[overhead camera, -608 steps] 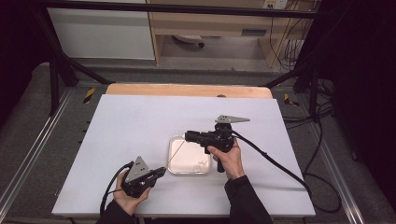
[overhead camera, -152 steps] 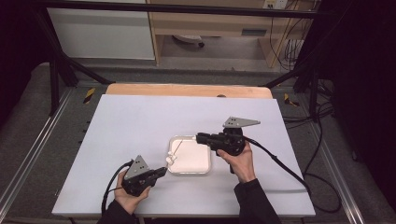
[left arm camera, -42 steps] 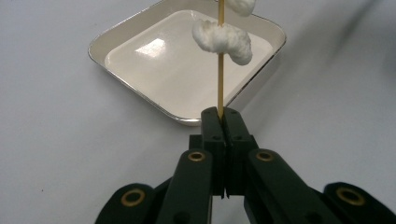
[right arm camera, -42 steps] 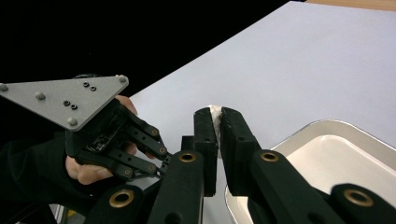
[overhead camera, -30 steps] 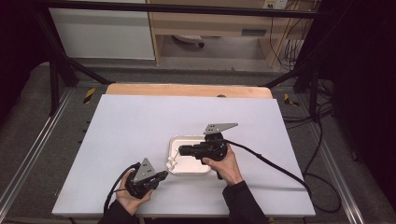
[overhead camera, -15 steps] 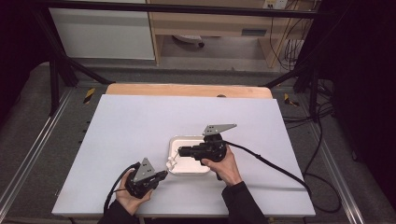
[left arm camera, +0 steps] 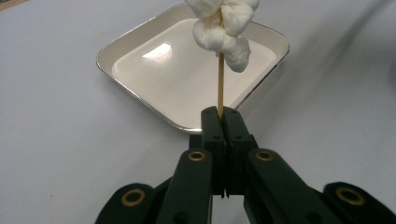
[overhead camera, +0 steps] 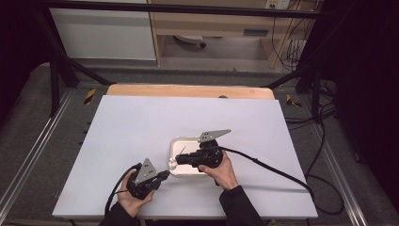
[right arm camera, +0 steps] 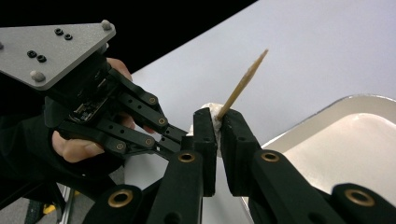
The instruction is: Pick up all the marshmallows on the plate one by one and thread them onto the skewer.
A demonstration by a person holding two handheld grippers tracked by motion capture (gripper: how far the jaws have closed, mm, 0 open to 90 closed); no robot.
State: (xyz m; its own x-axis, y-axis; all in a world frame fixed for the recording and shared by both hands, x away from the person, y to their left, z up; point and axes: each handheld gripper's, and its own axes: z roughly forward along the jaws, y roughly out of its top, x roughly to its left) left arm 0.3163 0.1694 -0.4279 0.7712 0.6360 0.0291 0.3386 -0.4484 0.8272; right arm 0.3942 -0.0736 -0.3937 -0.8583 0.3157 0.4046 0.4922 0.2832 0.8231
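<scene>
- Left gripper [left arm camera: 221,116]: jaws pressed together on the lower end of a thin wooden skewer [left arm camera: 220,84], at the near-left corner of the tray [left arm camera: 140,95].
- Skewer's long axis runs up and away from the left jaws, tilted over the tray; bare pointed tip [right arm camera: 254,63] sticks out past the white lumps.
- Marshmallows [left arm camera: 224,28]: soft, white, lumpy, bunched on the upper half of the skewer, squashed out of round.
- Right gripper [right arm camera: 215,122]: jaws nearly together, pinching a marshmallow [right arm camera: 215,114] on the stick, coming in across the skewer from the tray side.
- Judgement: the work is sliding a marshmallow along the stick; the coming move must follow the skewer's own axis, else the stick bends or the lump tears.
- Right hand [overhead camera: 221,169] is the one at the marshmallows; left hand [overhead camera: 134,197] only anchors the stick.
- Tray: shallow, rounded square, glossy cream inside, thin metallic rim, empty.
- Table [overhead camera: 141,122]: flat, matte pale surface.
</scene>
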